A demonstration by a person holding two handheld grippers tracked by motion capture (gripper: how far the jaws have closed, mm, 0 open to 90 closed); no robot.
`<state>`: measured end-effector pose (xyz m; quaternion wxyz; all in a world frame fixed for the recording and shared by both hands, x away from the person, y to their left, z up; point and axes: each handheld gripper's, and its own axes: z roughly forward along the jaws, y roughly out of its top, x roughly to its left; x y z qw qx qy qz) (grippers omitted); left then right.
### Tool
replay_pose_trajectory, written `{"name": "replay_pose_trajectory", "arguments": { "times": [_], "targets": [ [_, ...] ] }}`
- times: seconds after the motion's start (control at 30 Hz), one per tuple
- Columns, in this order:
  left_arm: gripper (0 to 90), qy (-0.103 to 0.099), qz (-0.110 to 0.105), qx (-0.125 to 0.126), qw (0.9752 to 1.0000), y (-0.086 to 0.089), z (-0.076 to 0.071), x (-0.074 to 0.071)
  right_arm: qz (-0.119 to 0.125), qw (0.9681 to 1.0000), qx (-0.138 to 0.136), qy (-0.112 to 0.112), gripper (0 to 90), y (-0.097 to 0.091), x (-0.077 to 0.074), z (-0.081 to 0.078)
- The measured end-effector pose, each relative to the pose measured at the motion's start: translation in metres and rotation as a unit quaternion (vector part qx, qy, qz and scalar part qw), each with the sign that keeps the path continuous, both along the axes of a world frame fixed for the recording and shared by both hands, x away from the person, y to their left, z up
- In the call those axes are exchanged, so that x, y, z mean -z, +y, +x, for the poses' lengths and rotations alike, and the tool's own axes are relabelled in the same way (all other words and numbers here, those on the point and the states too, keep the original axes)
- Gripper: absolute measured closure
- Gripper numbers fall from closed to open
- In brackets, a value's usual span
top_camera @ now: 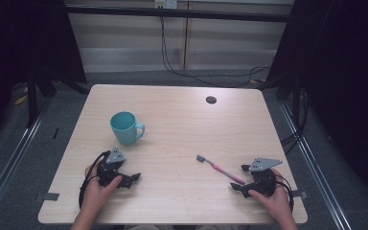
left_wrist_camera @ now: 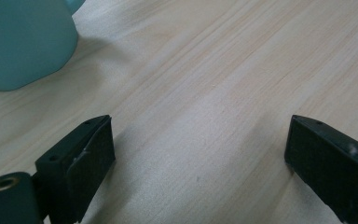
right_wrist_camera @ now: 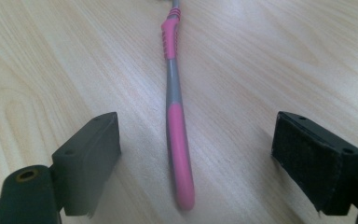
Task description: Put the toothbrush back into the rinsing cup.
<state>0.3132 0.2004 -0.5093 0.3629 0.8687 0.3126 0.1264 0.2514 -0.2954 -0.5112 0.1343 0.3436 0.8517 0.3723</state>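
Far left on the pale wood-grain table point(top_camera: 182, 120): a teal ceramic mug point(top_camera: 124, 127), upright, glossy, round, handle turned toward the table's middle. Empty as far as I can tell. It stands just beyond my left gripper point(top_camera: 133, 178); in the left gripper view it sits at the upper left corner point(left_wrist_camera: 23, 42), off my line, so I'm not aimed at it. My left jaws stand wide apart, only bare tabletop between them; the hand rests low on the table, probably idling.

Moving right: a pink and grey plastic toothbrush point(top_camera: 219, 168) lies flat on the wood, slim, slightly curved, bristle head pointing away toward the table's middle, smooth pink handle end toward my right gripper point(top_camera: 238, 178). In the right gripper view the handle point(right_wrist_camera: 179, 154) runs between my jaws, which are spread wide, rough black pads touching nothing. I judge I'm lined up along the handle to pinch its tail next.

Far back right: small dark round cable-hole cap point(top_camera: 211, 99) in the tabletop.
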Motion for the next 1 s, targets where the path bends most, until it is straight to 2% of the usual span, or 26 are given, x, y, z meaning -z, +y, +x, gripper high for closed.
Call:
{"name": "replay_pose_trajectory", "arguments": {
  "times": [0.2, 0.5, 0.7, 0.9, 0.93, 1.0],
  "targets": [
    [8.1, 0.0, 0.0, -0.001, 1.0, 0.0, 0.0, 0.0, 0.0, 1.0, 0.001, 0.0, 14.7, 0.0, 0.0, 0.0],
    [8.1, -0.001, -0.001, -0.002, 1.0, 0.0, 0.0, 0.0, 0.0, 0.9998, 0.018, 0.004, 15.5, 0.002, -0.001, 0.0],
    [8.1, 0.0, -0.001, -0.002, 1.0, 0.0, -0.001, 0.0, -0.024, 0.9987, 0.023, 0.038, 16.7, 0.009, -0.009, 0.007],
    [8.0, -0.001, 0.0, -0.003, 1.0, 0.0, -0.001, 0.0, -0.039, 0.9971, 0.019, 0.063, 18.3, 0.014, -0.014, 0.015],
    [8.1, -0.001, 0.0, -0.003, 1.0, 0.0, -0.001, 0.0, -0.038, 0.9964, 0.021, 0.073, 18.4, 0.015, -0.015, 0.016],
    [8.1, -0.001, 0.0, -0.003, 1.0, 0.0, -0.001, 0.0, -0.054, 0.9956, 0.018, 0.075, 19.2, 0.017, -0.018, 0.019]
  ]
}}
